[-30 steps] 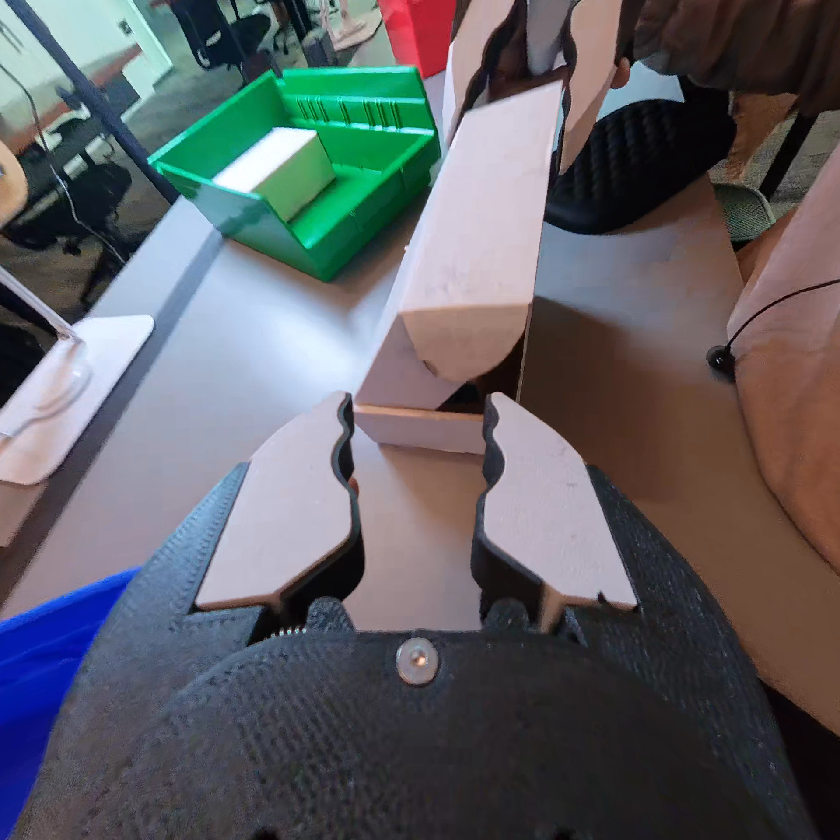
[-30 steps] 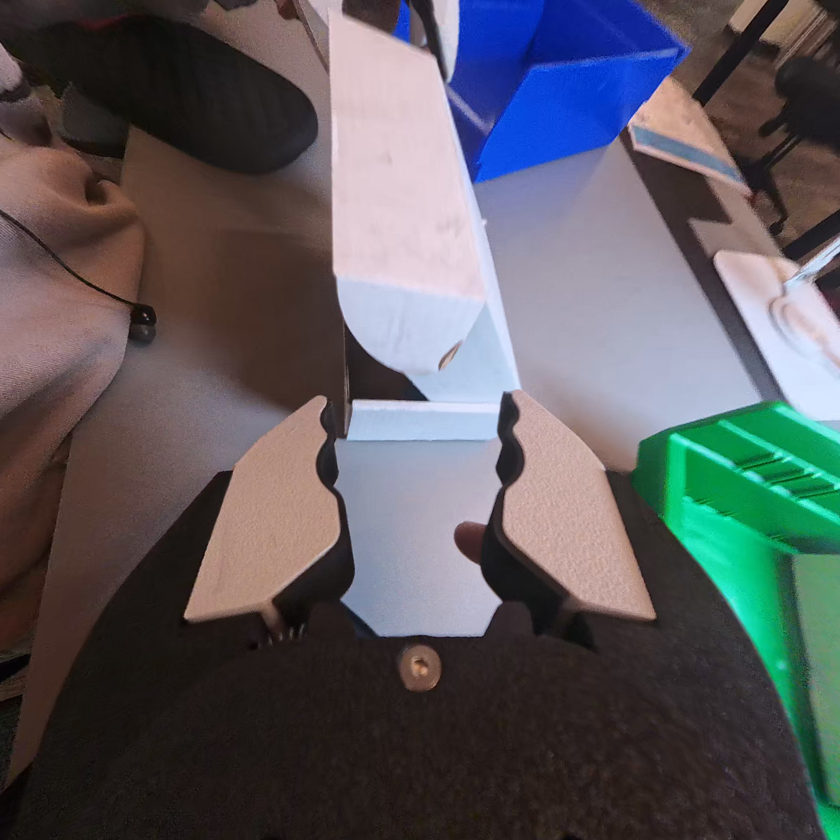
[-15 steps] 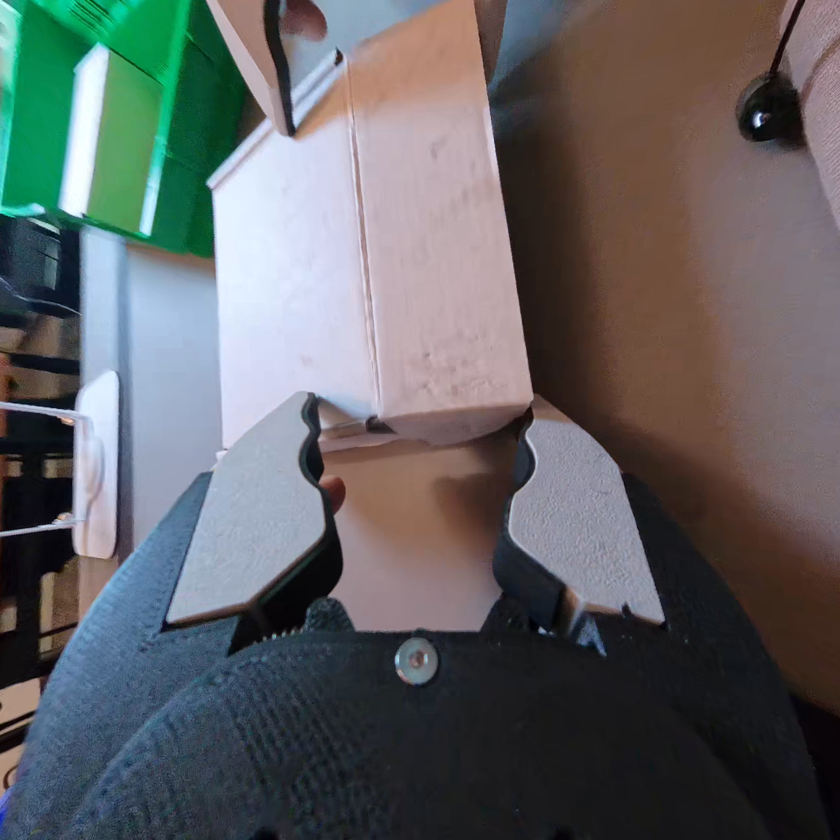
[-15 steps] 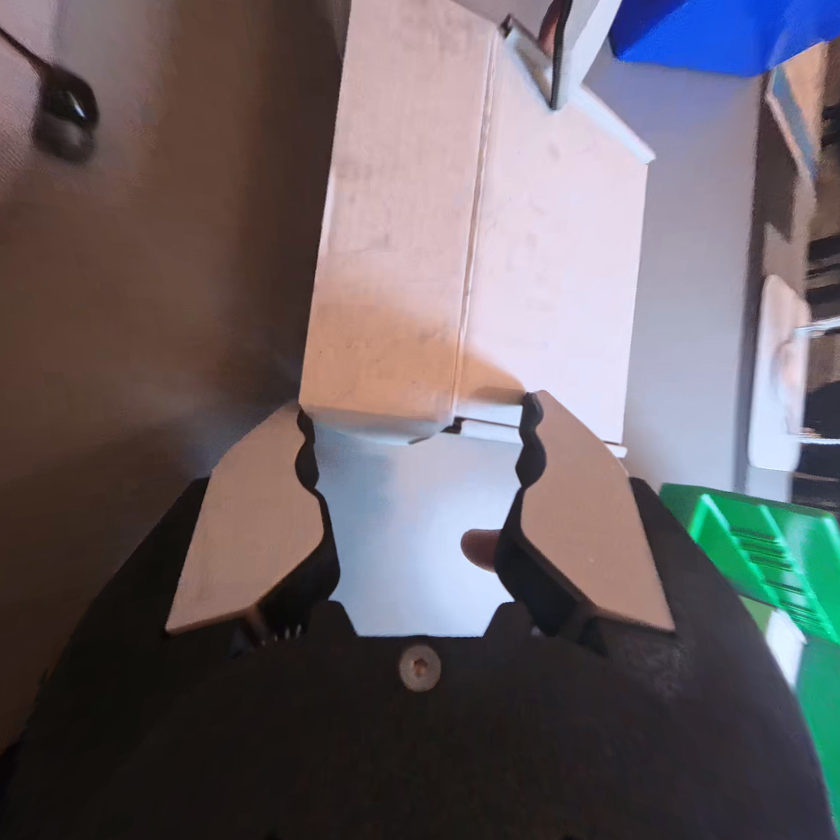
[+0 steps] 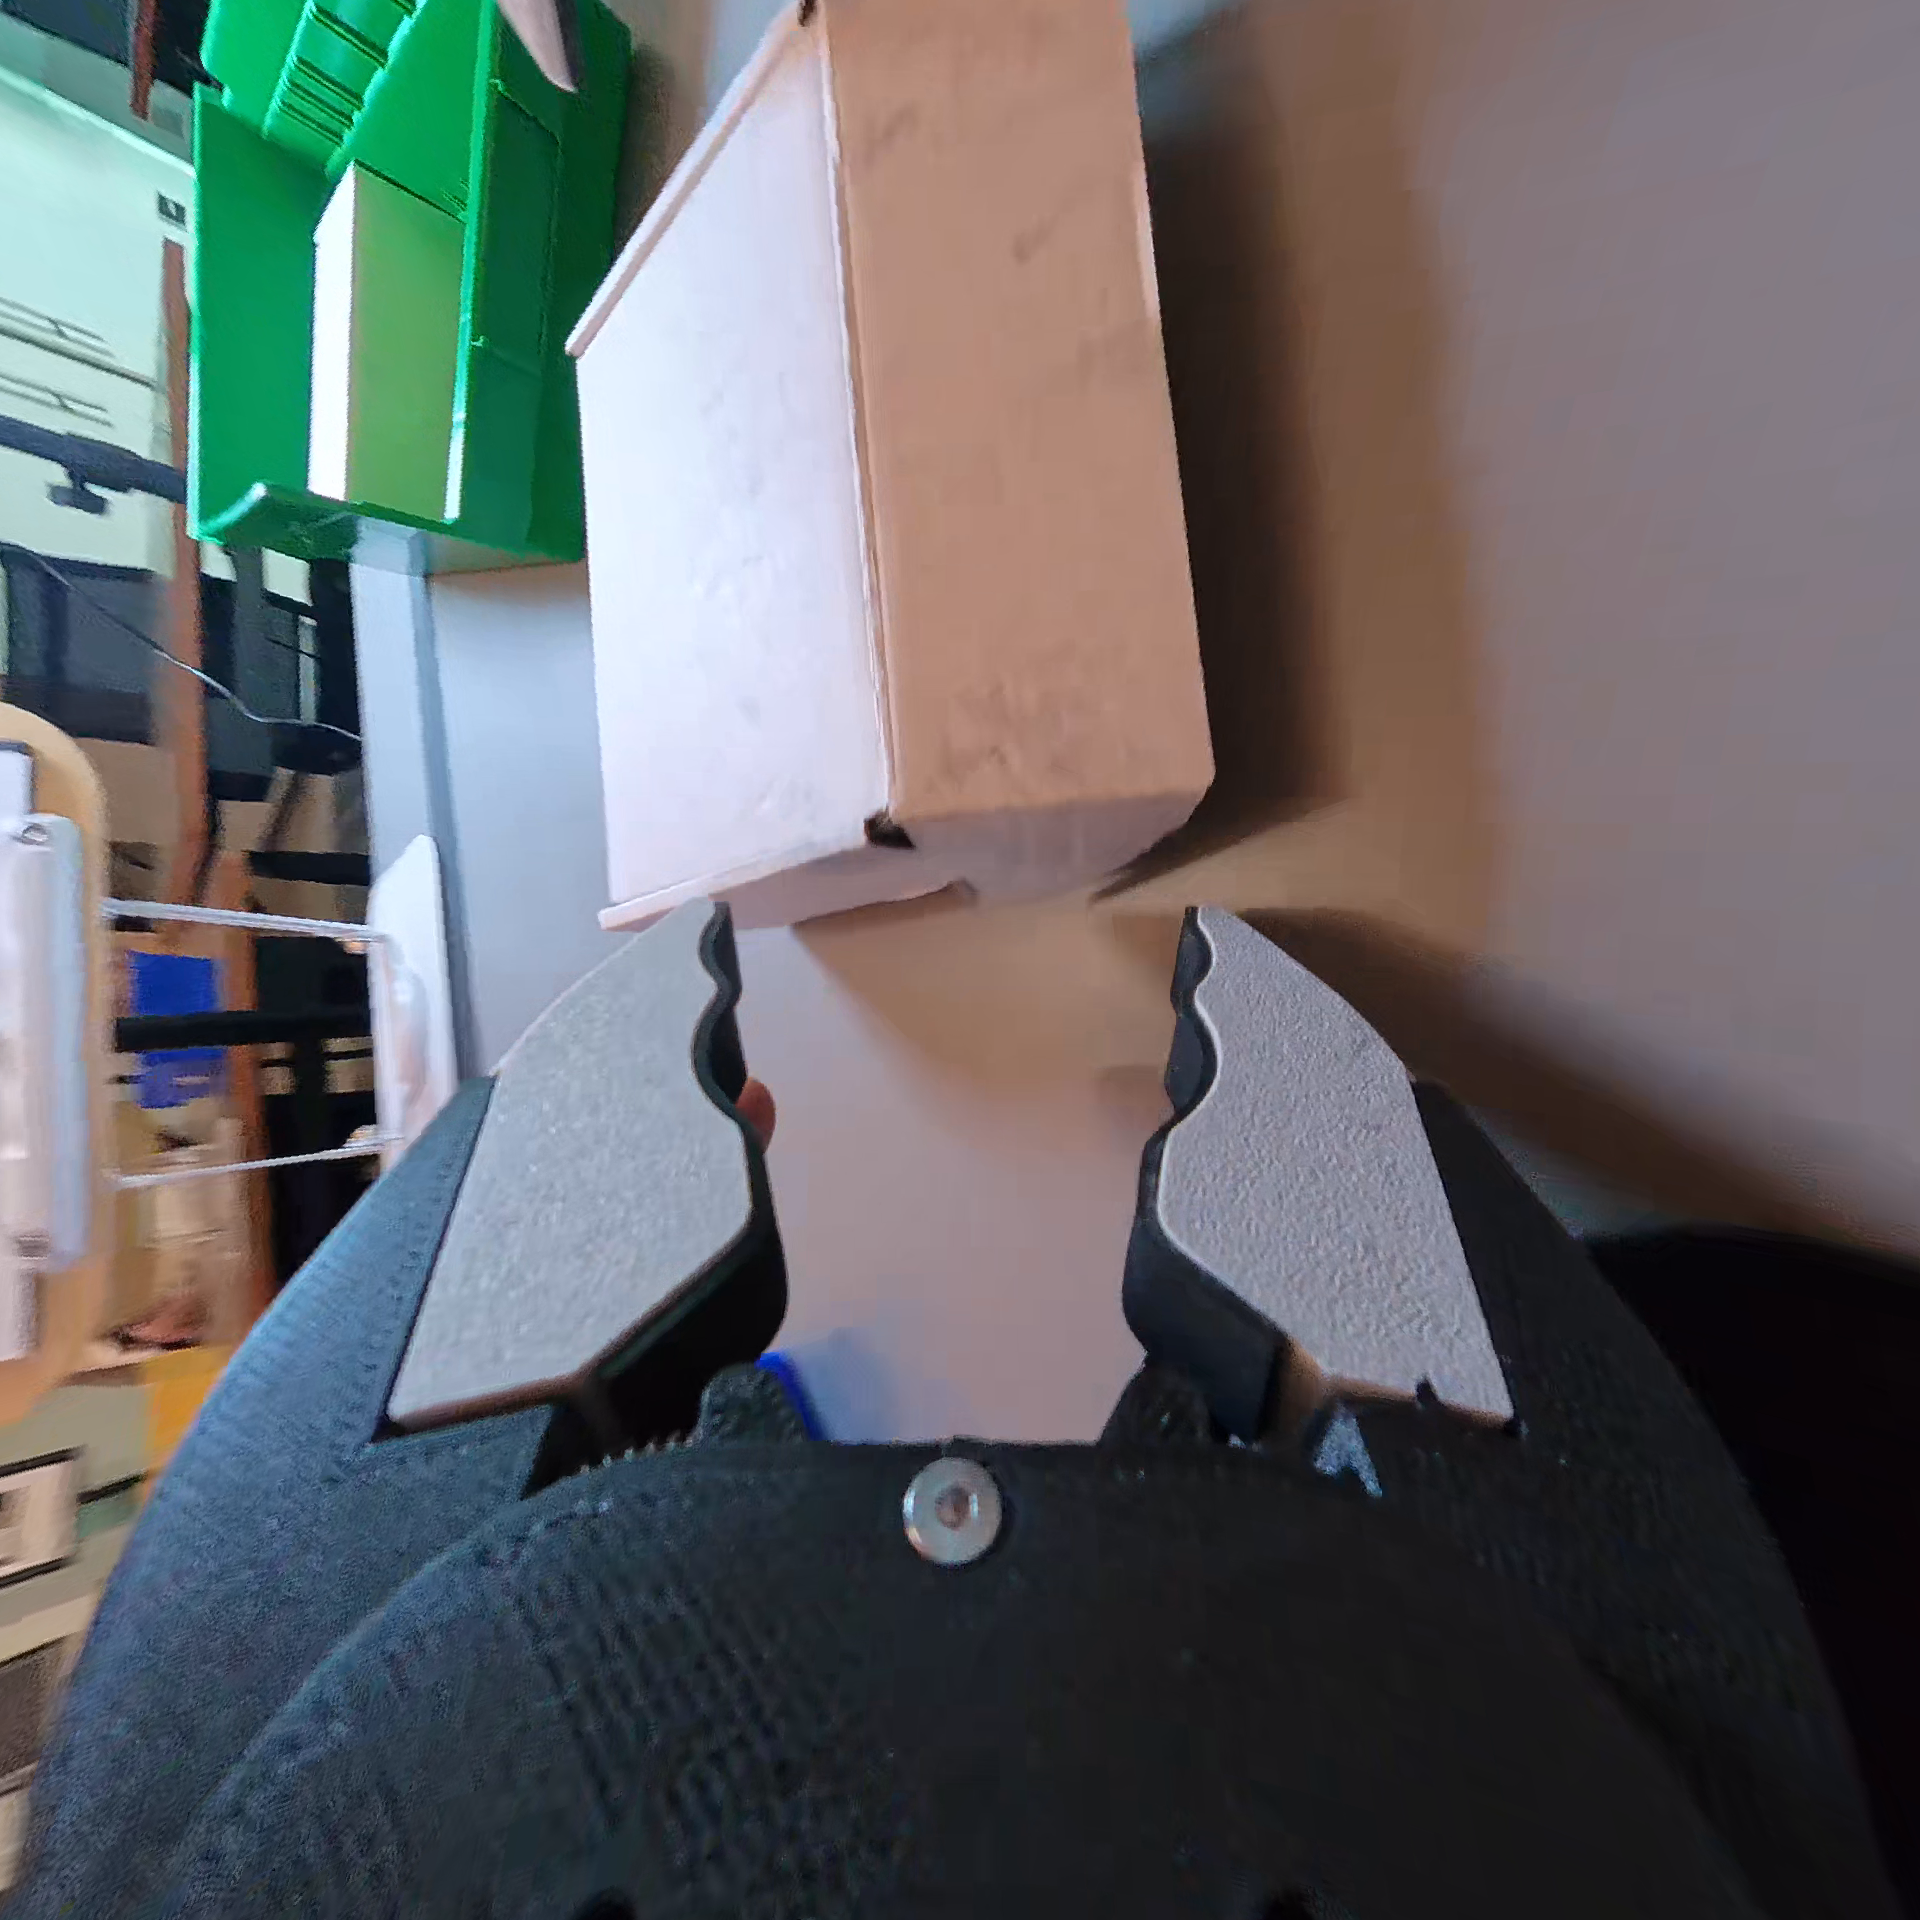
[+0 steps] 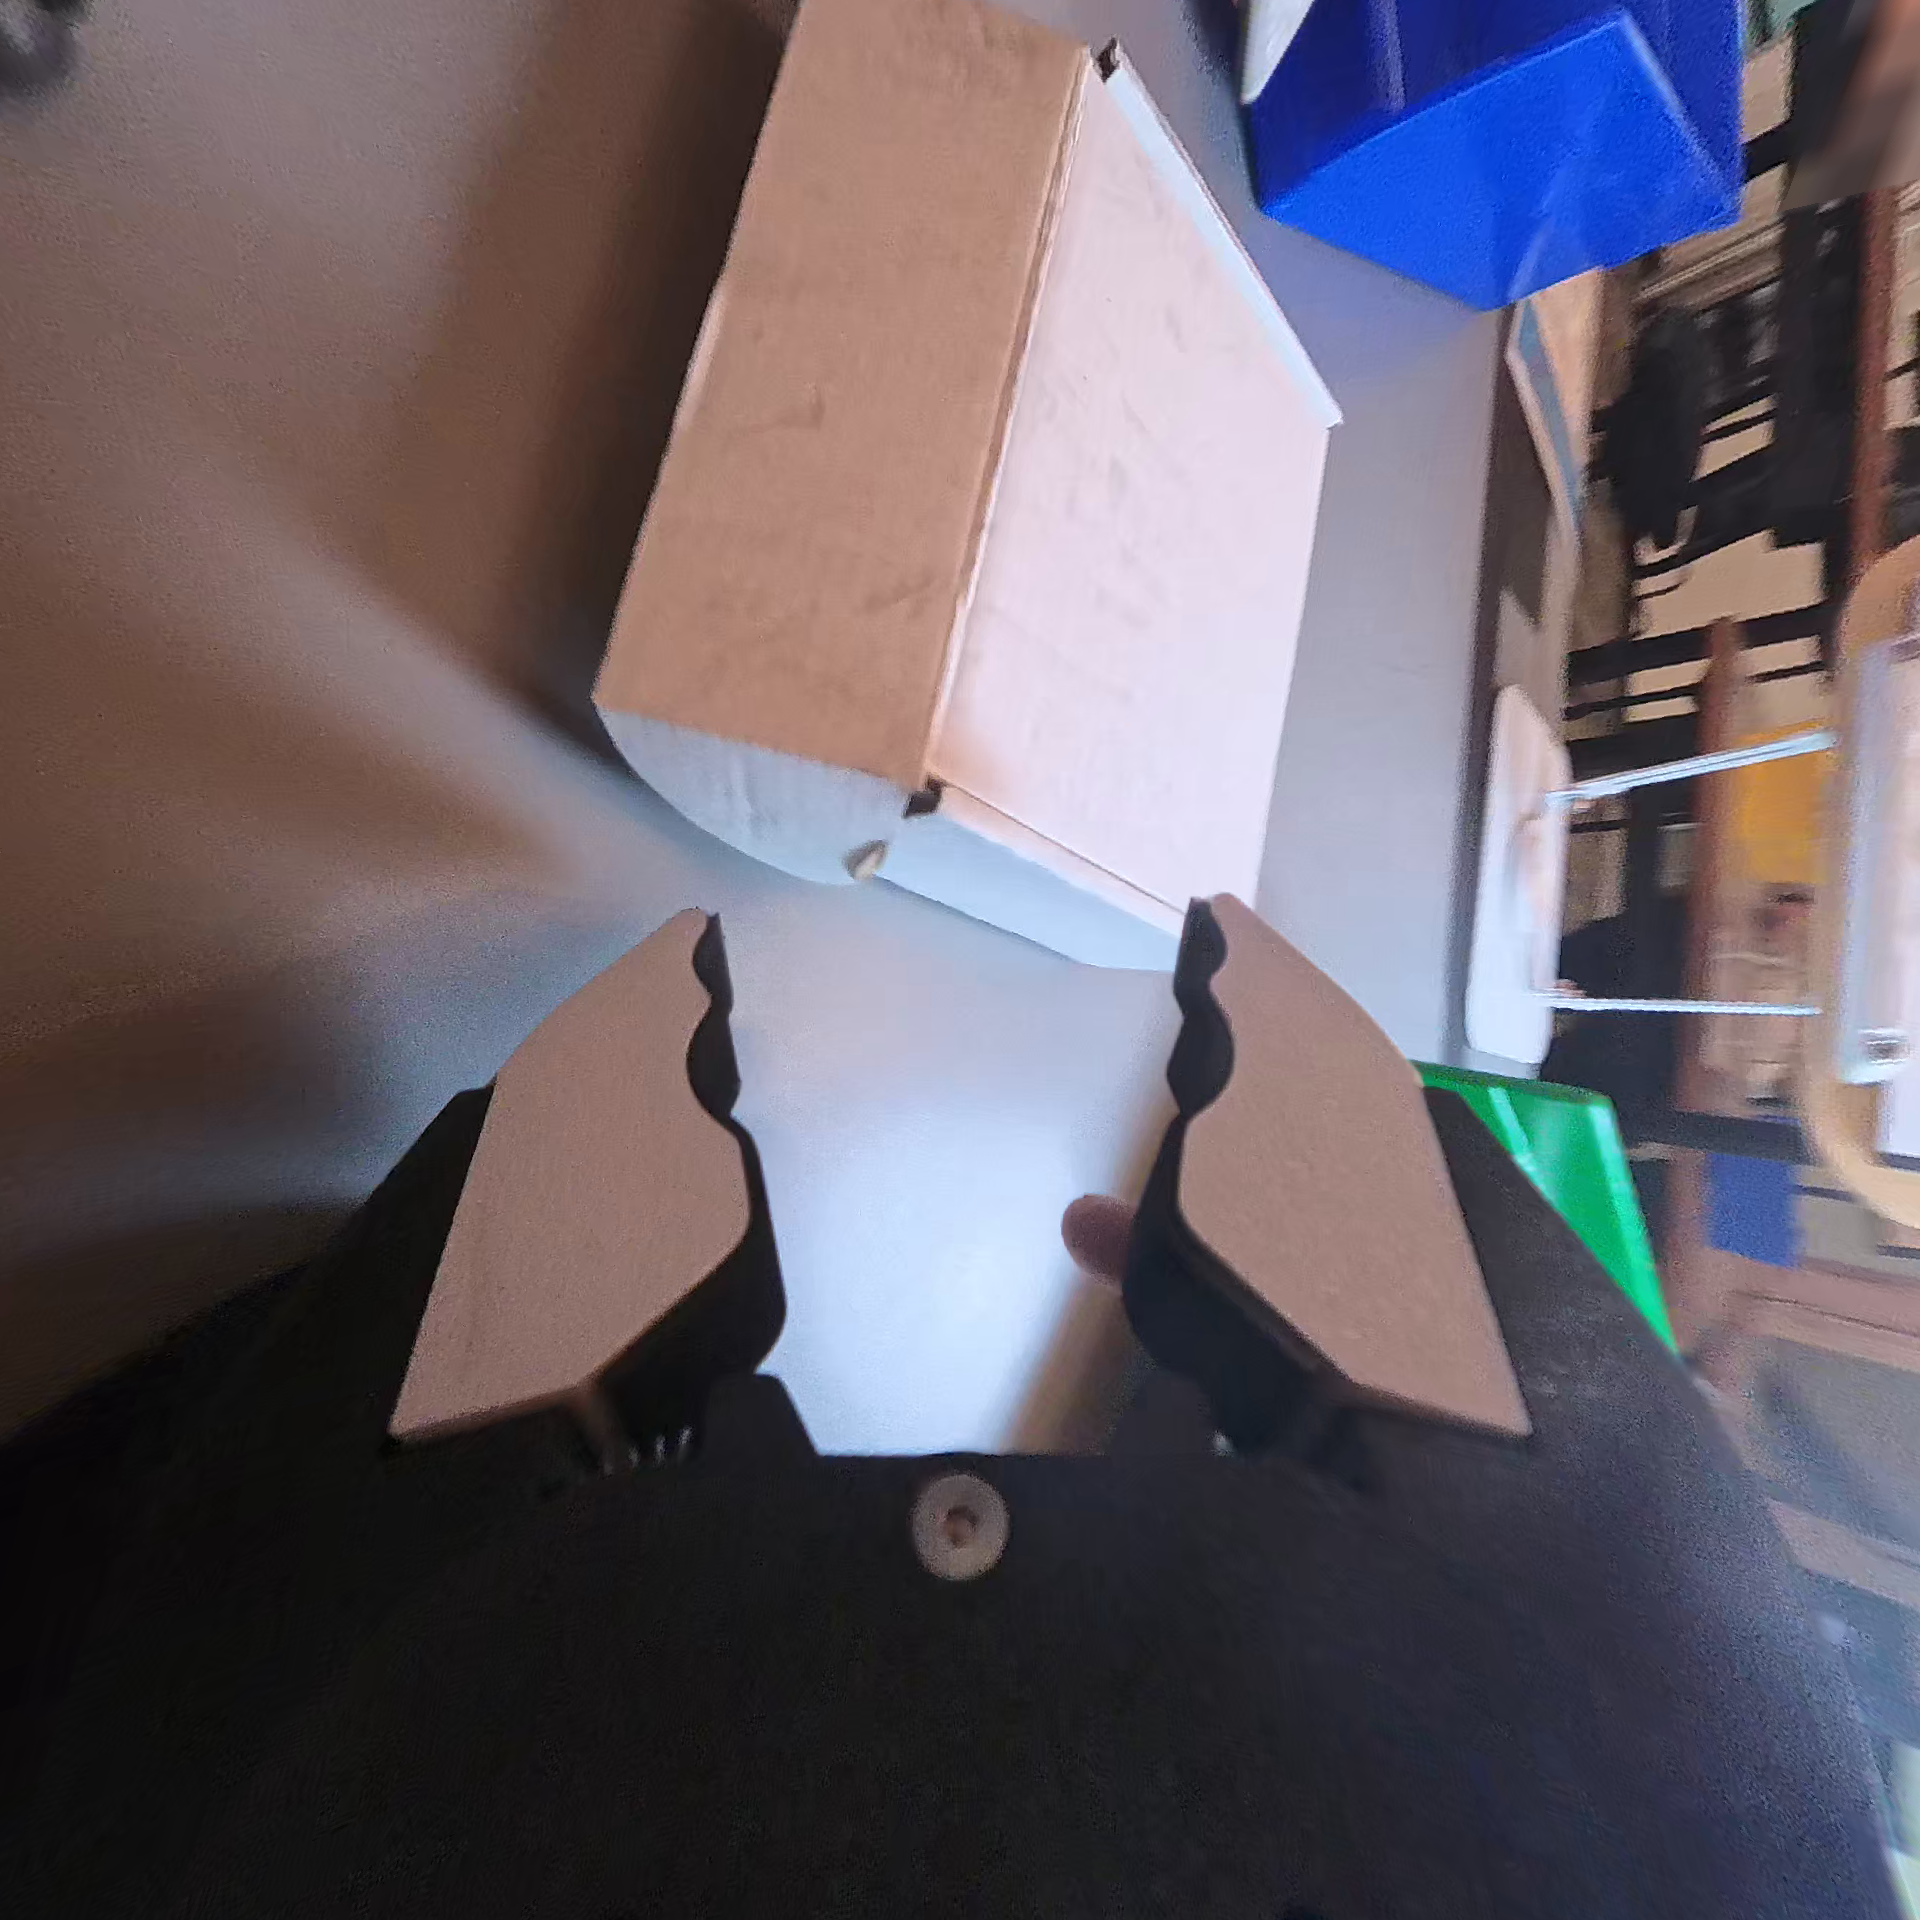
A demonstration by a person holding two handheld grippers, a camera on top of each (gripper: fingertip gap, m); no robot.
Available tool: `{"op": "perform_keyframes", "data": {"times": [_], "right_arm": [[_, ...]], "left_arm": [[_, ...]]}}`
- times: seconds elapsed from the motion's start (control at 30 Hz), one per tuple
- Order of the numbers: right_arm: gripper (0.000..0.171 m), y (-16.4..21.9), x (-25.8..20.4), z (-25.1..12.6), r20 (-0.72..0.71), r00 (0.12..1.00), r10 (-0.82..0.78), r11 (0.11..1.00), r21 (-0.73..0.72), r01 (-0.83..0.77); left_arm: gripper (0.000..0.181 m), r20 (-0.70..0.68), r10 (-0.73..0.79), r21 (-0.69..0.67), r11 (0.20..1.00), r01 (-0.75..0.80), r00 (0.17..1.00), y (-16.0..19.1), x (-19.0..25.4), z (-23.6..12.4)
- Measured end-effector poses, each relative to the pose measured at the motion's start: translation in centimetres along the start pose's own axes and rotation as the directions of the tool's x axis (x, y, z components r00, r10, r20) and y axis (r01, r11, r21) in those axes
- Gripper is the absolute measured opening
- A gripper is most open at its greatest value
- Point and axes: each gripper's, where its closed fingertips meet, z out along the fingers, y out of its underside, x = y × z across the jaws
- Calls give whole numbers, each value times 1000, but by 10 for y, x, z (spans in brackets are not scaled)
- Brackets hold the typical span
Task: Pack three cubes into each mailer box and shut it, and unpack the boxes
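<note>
A closed white mailer box [image 5: 894, 499] lies on the grey table [image 5: 1558, 623], between the two tongs. The left tongs [image 5: 956, 925] and right tongs [image 6: 951, 925] both gape wide, empty, just short of its ends. A green bin [image 5: 416, 281] holding another white box [image 5: 379, 343] sits near the table's edge; a blue bin [image 6: 1507, 135] sits at the opposite end.

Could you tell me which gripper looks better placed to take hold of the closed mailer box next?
Probably left. The left gripper is open with the mailer box end squarely ahead, one fingertip almost touching. The right gripper, also open, faces the box skewed, farther off.
</note>
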Motion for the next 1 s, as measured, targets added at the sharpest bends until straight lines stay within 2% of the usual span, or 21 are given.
{"op": "perform_keyframes", "data": {"times": [0.03,0.13,0.2,0.3,0.37,0.47,0.57,0.63,0.7,0.73,0.8,0.87,1.0], "right_arm": [[82,3,4,1,-25,998,-55,998,-20,55],[81,0,8,7,-29,991,-134,991,-6,134],[80,-6,6,13,-7,983,-181,983,5,181],[76,-8,-2,26,52,977,-209,978,11,208],[73,-10,-2,29,73,978,-195,981,42,192],[72,-12,3,23,152,986,-70,994,96,56],[69,-24,13,5,342,930,138,968,152,-199],[67,-33,24,-10,515,806,291,892,160,-424],[62,-32,34,-18,655,647,390,789,124,-602],[58,-32,41,-18,699,572,429,720,118,-684],[58,-28,49,-14,751,471,463,606,120,-786],[58,-25,53,-12,771,417,480,526,127,-841],[58,-22,59,-14,750,445,489,501,176,-847]], "left_arm": [[80,19,64,-33,997,-63,998,6,-4,-1],[81,52,208,-95,975,-203,977,18,-17,5],[78,50,235,-54,971,-232,971,12,-17,14],[59,58,301,8,953,-301,952,-3,-12,27],[60,54,293,3,956,-294,955,-7,-14,31],[60,-9,145,59,988,-144,989,-11,-19,25],[60,-209,-129,148,976,162,969,-21,-28,5],[59,-405,-296,194,897,398,865,-31,-34,-11],[56,-590,-409,200,761,617,696,-41,-38,-22],[56,-638,-440,190,705,683,632,-40,-40,-21],[56,-689,-483,200,591,782,541,-36,-46,-18],[56,-709,-505,211,514,831,492,-32,-50,-17],[53,-680,-521,245,502,829,516,-23,-59,-21]]}}
